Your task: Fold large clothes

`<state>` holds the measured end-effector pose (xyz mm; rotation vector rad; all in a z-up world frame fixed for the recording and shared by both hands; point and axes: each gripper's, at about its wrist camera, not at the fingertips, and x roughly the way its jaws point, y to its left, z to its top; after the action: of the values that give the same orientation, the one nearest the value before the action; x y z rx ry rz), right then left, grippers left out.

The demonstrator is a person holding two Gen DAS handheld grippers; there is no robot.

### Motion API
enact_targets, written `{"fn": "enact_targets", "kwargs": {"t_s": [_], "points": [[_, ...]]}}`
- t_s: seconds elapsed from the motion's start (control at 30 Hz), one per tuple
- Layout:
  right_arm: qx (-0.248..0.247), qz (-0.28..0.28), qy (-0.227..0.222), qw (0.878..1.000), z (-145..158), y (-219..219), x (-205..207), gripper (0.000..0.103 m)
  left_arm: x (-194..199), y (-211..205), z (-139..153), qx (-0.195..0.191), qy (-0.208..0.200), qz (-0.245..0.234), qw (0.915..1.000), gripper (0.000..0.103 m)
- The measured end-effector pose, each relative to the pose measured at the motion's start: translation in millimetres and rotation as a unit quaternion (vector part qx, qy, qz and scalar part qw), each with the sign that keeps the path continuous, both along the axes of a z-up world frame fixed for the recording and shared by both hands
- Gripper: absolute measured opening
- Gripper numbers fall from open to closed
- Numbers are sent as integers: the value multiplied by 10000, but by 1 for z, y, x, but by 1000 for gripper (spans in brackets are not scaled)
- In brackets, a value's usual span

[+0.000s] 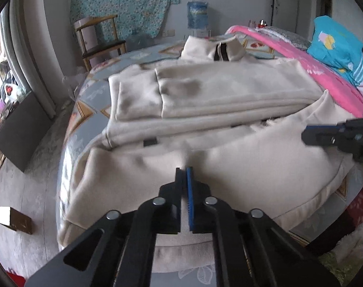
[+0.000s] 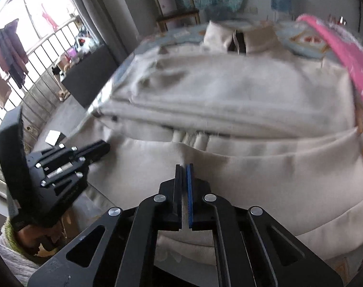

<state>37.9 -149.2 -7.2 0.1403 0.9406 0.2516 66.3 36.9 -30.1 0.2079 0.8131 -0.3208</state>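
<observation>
A large cream hooded sweatshirt (image 1: 229, 88) lies spread on the bed, hood at the far end and a sleeve folded across its body. Its lower part is turned up toward me in a thick fold (image 1: 229, 162). My left gripper (image 1: 184, 169) is shut, pinching a pucker of this cream fabric between its pads. In the right wrist view the sweatshirt (image 2: 229, 91) fills the bed, and my right gripper (image 2: 184, 166) is shut on the same lower fold, further right. Each gripper shows in the other's view: the right gripper (image 1: 306, 134) at the right edge, the left gripper (image 2: 104, 147) at the left.
The bed has a blue patterned sheet (image 1: 90, 93), a pink blanket (image 1: 325, 71) and a blue pillow (image 1: 337, 43) on its right. A wooden chair (image 1: 100, 38) and a water bottle (image 1: 197, 15) stand at the far wall. A dark cabinet (image 1: 21, 131) and a small box (image 1: 14, 220) are on the floor left.
</observation>
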Motion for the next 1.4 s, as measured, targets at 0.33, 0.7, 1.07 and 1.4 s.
{"fn": "enact_targets", "kwargs": {"t_s": [0.33, 0.7, 1.07, 1.4], "points": [[-243, -210, -317, 9990, -4, 5, 29, 3, 19, -4, 16, 170, -507, 92, 9985, 3], [-266, -299, -215, 9990, -31, 6, 36, 4, 6, -7, 32, -95, -816, -165, 9965, 9], [1412, -505, 365, 9880, -35, -39, 44, 12, 31, -65, -8, -940, 747, -1128, 9863, 9], [291, -1947, -504, 9791, 18, -157, -12, 37, 27, -69, -10, -795, 754, -978, 9892, 8]]}}
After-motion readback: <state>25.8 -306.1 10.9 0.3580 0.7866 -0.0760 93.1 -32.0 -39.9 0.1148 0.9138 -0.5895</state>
